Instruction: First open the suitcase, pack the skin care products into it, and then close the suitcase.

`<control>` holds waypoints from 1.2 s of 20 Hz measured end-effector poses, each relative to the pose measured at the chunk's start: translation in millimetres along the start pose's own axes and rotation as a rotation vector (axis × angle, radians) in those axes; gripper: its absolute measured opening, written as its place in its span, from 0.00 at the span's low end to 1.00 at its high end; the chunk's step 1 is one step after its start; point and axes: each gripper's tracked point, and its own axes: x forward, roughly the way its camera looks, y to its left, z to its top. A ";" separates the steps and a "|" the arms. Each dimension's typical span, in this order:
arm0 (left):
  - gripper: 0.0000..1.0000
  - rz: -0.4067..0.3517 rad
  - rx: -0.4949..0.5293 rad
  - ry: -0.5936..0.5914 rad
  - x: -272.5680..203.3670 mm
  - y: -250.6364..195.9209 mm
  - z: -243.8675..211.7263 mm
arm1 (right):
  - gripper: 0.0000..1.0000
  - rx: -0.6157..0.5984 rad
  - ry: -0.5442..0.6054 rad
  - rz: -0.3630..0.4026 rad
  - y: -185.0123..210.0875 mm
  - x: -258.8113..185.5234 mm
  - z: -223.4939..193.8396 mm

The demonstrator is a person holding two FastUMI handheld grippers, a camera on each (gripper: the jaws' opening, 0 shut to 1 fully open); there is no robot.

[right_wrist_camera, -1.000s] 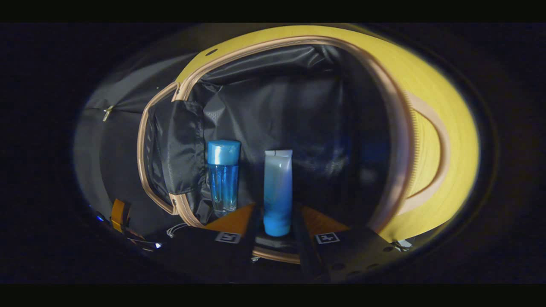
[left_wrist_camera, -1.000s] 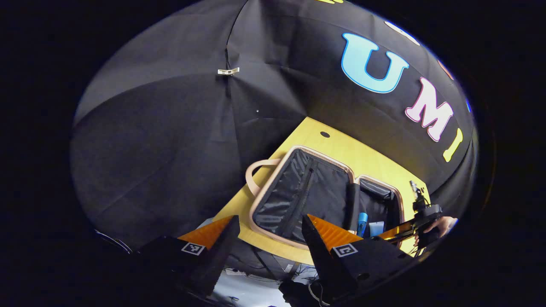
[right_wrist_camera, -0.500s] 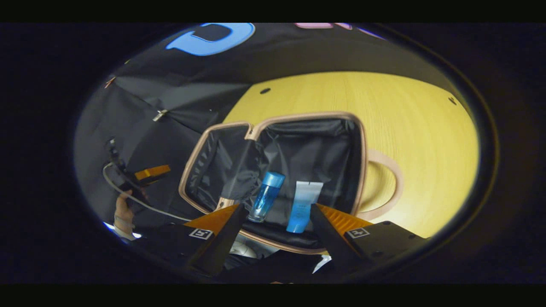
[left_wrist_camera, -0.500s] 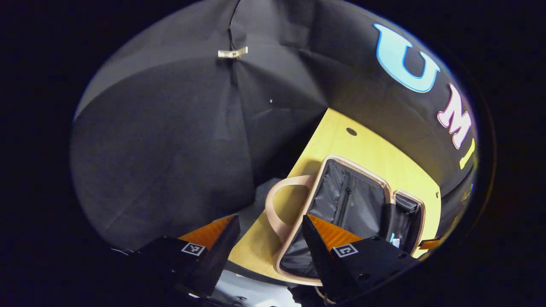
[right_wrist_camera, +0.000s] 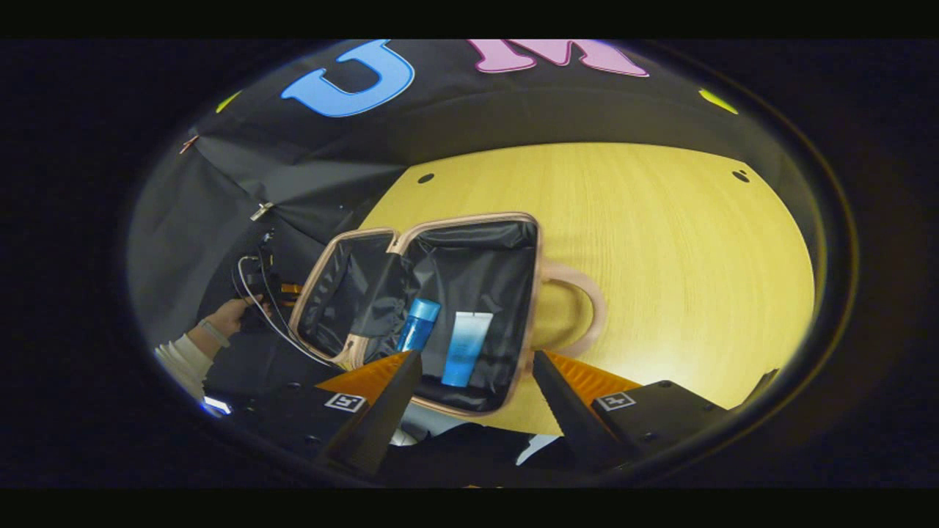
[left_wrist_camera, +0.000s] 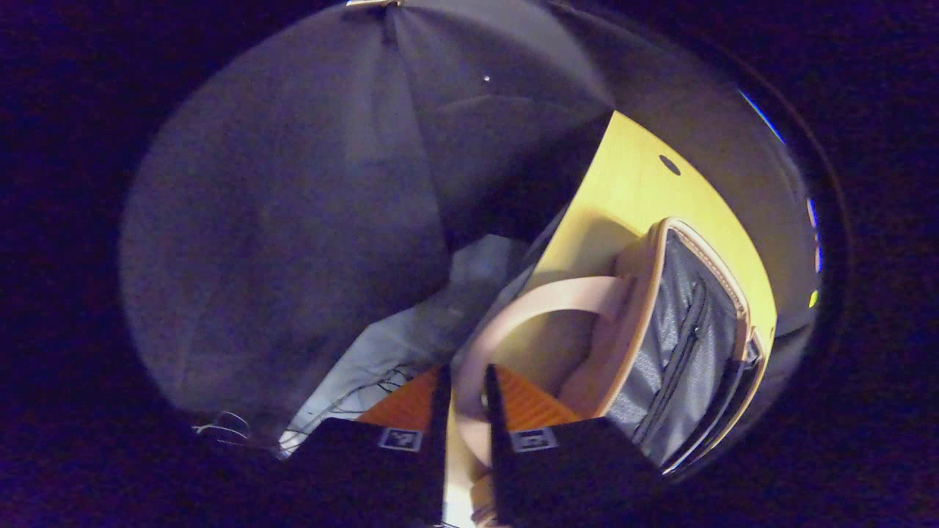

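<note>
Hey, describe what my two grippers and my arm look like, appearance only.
Left gripper and right gripper: black blocky bodies, a small square black-and-white marker on each side, tapered ribbed wedge fingers. In the right gripper view, thin dark cables loop off the left gripper; the arm holding it wears a pale long sleeve and a wristband.

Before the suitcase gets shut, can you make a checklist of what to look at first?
1. Bottle inside the suitcase: ok.
2. Tube inside, beside the bottle: ok.
3. Right gripper open and out of the case: ok.
4. Left gripper closed around the lid's handle: looks ok, but real pressing cannot tell.
5. Nothing sticking over the rim: ok.
6. Table beside the case free of leftover products: ok as far as seen.
</note>
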 end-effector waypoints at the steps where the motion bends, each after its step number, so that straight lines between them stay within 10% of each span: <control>1: 0.25 0.002 0.005 -0.008 7.3 -7.5 -1.0 | 0.96 0.001 -0.005 0.000 -3.6 -2.5 0.5; 14: 0.08 -0.066 0.131 -0.246 -125.4 -47.0 29.0 | 0.97 -0.122 -0.097 0.090 -1.1 -27.7 29.2; 24: 0.07 -0.216 0.294 -0.509 -306.0 -202.8 -2.9 | 0.97 -0.358 -0.237 0.198 -34.5 -124.2 56.4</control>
